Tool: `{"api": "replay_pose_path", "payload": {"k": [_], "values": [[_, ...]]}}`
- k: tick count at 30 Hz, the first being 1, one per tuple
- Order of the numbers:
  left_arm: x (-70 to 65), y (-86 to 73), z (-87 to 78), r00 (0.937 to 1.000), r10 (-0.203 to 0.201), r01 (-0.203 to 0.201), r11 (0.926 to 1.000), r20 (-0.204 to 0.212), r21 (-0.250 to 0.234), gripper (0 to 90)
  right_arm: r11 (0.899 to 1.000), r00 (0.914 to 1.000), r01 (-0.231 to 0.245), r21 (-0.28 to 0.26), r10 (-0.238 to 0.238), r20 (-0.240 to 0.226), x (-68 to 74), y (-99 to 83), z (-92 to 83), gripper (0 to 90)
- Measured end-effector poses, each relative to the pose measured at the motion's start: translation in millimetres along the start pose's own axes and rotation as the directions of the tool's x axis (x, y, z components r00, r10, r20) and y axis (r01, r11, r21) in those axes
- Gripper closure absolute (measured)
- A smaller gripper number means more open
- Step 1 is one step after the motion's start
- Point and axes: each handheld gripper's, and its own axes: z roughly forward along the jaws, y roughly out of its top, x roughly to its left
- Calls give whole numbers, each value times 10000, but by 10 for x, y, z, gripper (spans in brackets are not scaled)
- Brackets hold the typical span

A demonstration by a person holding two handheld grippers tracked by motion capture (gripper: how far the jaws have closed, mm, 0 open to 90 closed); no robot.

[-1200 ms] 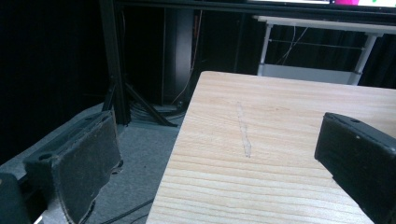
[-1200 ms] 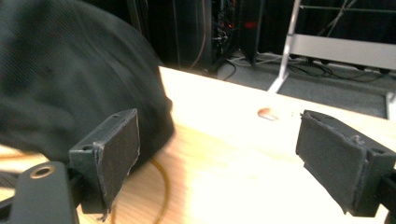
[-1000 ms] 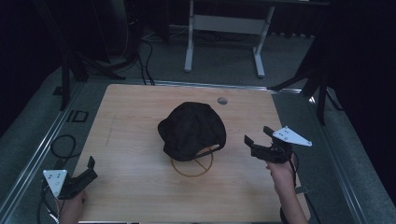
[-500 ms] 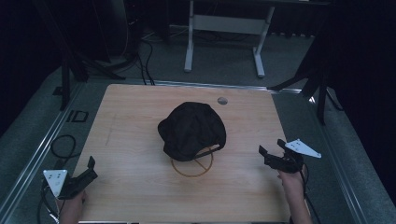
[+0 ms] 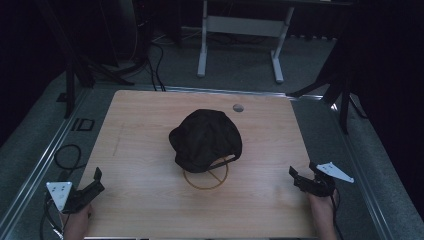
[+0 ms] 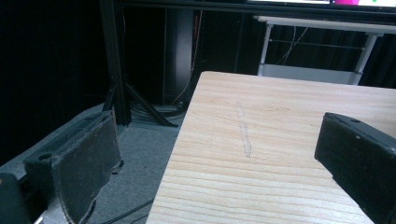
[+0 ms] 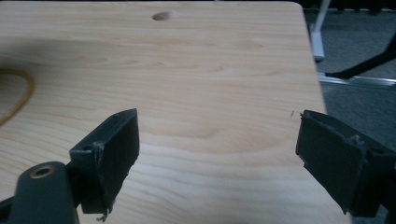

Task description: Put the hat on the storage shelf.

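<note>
While nothing is held, a black cap [image 5: 206, 139] sits at the centre of the high view on the wooden table [image 5: 140, 120], its near edge overlapping a thin yellow ring [image 5: 192, 182], probably a placement marker. The left gripper [image 5: 89, 189] rests at the lower left of that frame and the right gripper [image 5: 302, 178] at the lower right, both well apart from the cap. Each has its jaws spread wide and empty, which reads as a neutral, ready stance.

Light wooden table [image 5: 150, 150], black cap [image 5: 205, 139] at centre, yellow ring [image 5: 206, 178] beneath it
</note>
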Motion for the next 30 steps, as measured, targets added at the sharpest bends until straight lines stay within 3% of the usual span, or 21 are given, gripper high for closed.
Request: {"api": "replay_pose_path", "payload": {"k": [9,17,23,30], "values": [[1,0,0,10000,-23,23,10000,19,-3,5,9992,9980,-324,232,311,543,-137,-175,-86,133],[2,0,1,10000,-33,33,10000,36,-6,5,9961,9881,-830,-306,863,1275,-245,-257,-195,133],[3,0,0,10000,-48,48,10000,41,-19,5,9989,9773,-298,-366,368,2088,-284,-296,-213,134],[4,0,1,10000,-67,67,10000,39,-4,5,9989,9757,-242,-411,326,2169,-291,-293,-209,136]]}}
